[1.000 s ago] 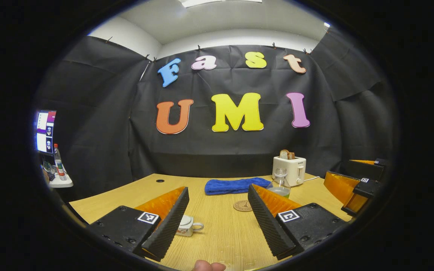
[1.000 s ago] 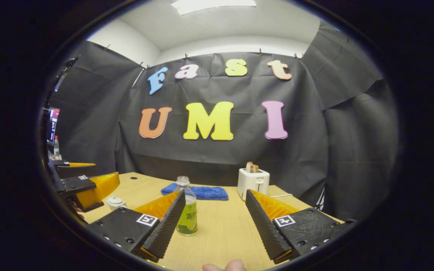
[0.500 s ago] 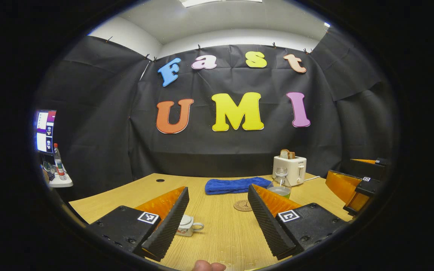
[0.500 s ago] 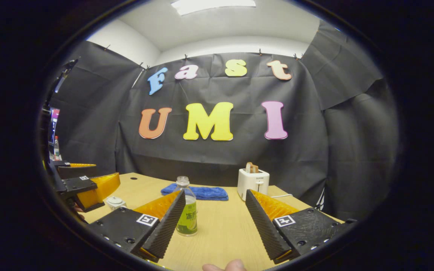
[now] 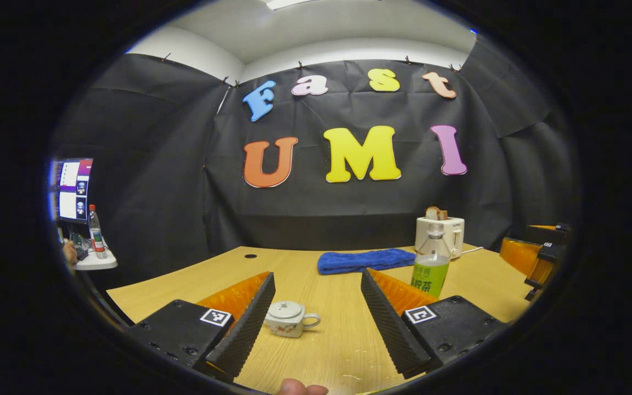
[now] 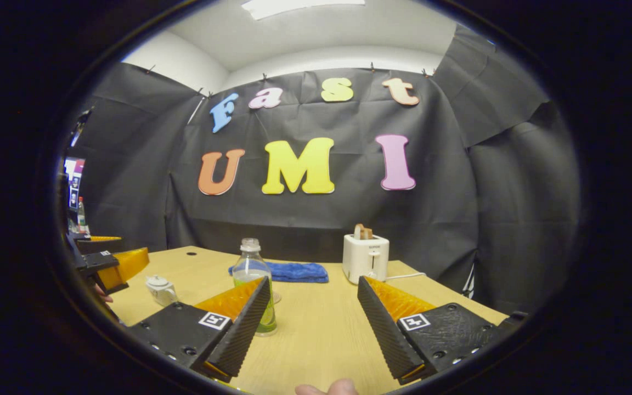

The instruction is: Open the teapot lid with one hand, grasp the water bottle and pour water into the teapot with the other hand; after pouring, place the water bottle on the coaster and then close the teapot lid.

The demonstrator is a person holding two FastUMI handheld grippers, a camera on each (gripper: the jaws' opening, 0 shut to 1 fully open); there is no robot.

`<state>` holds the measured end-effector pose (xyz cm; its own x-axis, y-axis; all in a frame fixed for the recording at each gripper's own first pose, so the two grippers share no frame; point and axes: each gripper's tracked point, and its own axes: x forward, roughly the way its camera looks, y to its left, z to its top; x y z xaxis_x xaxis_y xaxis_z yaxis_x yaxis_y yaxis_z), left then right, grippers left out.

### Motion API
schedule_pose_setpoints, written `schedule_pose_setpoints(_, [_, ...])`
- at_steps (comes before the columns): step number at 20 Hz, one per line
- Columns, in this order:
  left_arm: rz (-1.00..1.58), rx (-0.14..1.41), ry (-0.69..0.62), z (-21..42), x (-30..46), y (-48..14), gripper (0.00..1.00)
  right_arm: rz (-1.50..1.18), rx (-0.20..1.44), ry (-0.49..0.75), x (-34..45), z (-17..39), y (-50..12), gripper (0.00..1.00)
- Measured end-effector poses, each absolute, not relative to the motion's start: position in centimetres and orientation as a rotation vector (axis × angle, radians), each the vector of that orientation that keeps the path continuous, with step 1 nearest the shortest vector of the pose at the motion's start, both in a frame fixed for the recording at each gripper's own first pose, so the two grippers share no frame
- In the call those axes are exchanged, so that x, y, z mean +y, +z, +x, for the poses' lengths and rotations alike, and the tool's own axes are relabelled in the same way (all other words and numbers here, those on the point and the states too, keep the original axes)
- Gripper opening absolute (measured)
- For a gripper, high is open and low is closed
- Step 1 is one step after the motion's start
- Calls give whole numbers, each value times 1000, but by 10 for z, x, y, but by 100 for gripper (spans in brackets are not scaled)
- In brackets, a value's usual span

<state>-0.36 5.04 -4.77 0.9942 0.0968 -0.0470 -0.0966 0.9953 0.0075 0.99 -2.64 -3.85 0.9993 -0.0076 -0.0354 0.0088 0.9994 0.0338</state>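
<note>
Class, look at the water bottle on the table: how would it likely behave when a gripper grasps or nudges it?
The water bottle stands tall on a narrow base, so a high nudge would probably tip it. It looks uncapped, so tipping may spill. Its thin clear wall likely flexes under a squeeze.

A recording booth: black cloth (image 6: 316,219) hangs behind a wooden table (image 6: 321,329), toaster (image 6: 365,258) near it, a monitor (image 5: 72,189) off beside.

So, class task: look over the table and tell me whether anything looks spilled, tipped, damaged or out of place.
Nothing stands out. The teapot sits upright with its lid on, the bottle stands upright, the blue cloth lies flat, and the toaster holds bread. Both grippers are open.
</note>
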Motion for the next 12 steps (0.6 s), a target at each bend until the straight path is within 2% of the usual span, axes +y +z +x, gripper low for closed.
schedule_pose_setpoints(3, [28, 87, 97, 5, 70, -68, 98, 43, 70, -13, -35, 13, -54, 98])
schedule_pose_setpoints(8, [37, 164, 95, 37, 81, -93, 96, 53, 121, -18, -40, 18, -72, 96])
schedule_pose_setpoints(12, [28, 252, 97, 59, 89, -116, 80, 46, 113, -48, -53, 18, -71, 96])
